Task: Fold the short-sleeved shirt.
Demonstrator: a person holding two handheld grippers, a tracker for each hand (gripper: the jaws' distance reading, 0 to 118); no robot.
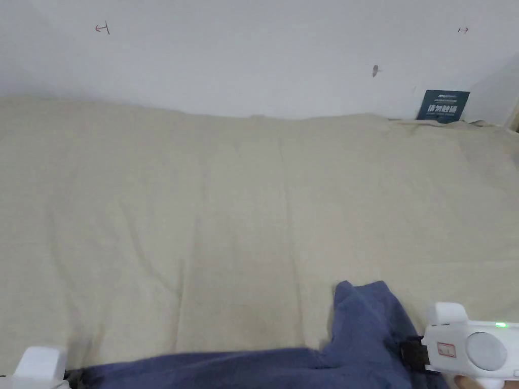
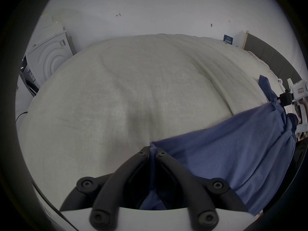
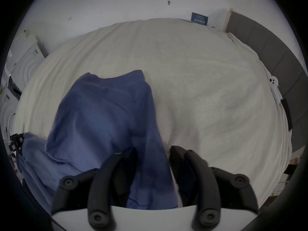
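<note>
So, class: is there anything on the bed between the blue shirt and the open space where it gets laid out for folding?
Nothing visible. The shirt hangs at the near edge, and the bed beyond it is bare sheet up to the wall.

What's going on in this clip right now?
A person holds a gripper in each hand over a bed covered with a beige sheet. The left gripper is shut on an edge of the blue shirt, its jaws close together with cloth pinched between them. The right gripper has shirt fabric draped between its jaws, which stand apart, so it looks open. The shirt stretches between the two grippers at the near edge of the bed, not yet folded.
</note>
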